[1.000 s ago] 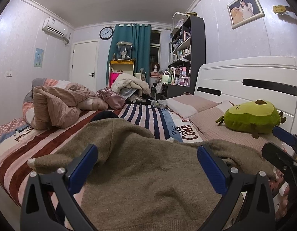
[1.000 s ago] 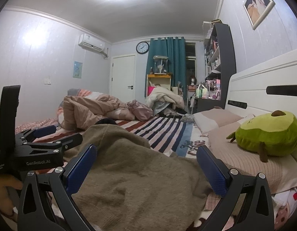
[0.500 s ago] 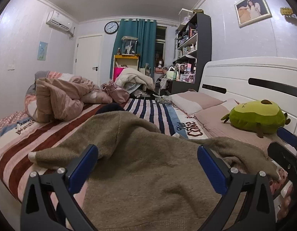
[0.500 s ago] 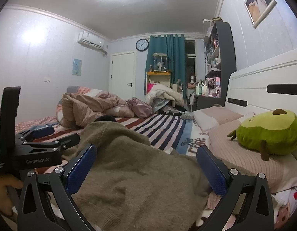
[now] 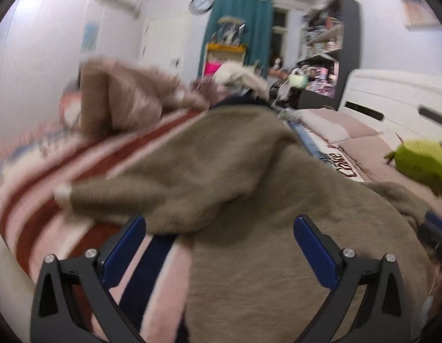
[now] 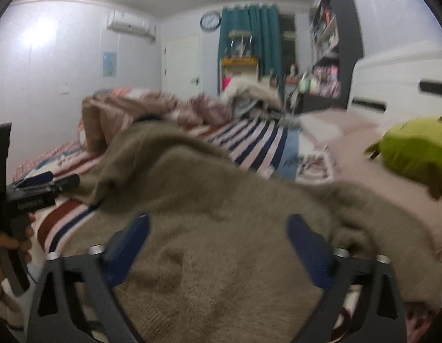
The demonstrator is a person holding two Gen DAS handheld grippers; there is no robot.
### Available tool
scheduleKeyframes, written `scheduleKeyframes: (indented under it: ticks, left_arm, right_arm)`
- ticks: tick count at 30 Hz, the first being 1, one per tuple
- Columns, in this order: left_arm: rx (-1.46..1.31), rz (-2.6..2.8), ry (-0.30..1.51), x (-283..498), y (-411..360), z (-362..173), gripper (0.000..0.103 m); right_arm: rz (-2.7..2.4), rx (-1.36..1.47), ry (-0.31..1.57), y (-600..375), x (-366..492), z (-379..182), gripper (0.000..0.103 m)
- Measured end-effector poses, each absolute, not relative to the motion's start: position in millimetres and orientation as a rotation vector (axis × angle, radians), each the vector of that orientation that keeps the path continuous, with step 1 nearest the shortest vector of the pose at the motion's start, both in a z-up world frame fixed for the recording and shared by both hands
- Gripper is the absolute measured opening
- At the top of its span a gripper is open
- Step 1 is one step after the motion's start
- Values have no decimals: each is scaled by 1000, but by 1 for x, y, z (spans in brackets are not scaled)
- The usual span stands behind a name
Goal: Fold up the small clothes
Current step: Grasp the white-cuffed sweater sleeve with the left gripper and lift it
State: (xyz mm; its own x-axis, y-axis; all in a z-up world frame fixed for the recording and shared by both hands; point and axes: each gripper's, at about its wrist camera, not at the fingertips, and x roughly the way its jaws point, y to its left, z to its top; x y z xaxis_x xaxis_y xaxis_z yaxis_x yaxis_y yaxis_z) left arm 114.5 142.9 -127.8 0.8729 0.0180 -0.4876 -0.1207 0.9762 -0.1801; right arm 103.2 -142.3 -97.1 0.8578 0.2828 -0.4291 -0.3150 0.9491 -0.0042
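A brown knit sweater [image 5: 249, 194] lies spread on the striped bed [image 5: 35, 200], one sleeve stretched to the left. My left gripper [image 5: 219, 245] is open and empty, its blue pads [image 5: 125, 245] just above the sweater's near left edge. My right gripper [image 6: 218, 245] is open and empty over the sweater [image 6: 221, 228] near its middle. The left gripper also shows at the left edge of the right wrist view [image 6: 46, 181]. Both views are blurred by motion.
A green avocado plush [image 6: 415, 151] lies on pink pillows [image 5: 344, 128] by the white headboard [image 5: 392, 97] on the right. A crumpled pink quilt [image 5: 120, 100] is heaped at the far left. Shelves and a curtain stand beyond the bed.
Both grippers have tilted down and moved closer to the sweater. The left one has shifted left, so the striped sheet now shows between its fingers. Both stay open.
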Motion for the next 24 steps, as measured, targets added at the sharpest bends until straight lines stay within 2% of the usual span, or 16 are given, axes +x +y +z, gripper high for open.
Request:
scheduleKeyframes:
  ticks: [10,12,14,24]
  left_arm:
    - [-547,88,627,152,232,-190,101]
    - [-607,89,655,158,243,-204,88]
    - [-653,88,676,163,250,-215,83]
    - [-743,93,645,197,261,-222,82]
  right_arm:
    - [370,-79,570,-118,155,-137,83]
    - [369,-98,583,-114,158,-138,83]
    - [369,-102,589,-113,160,-138,83]
    - [373,-67,624,-117,177,-141,83]
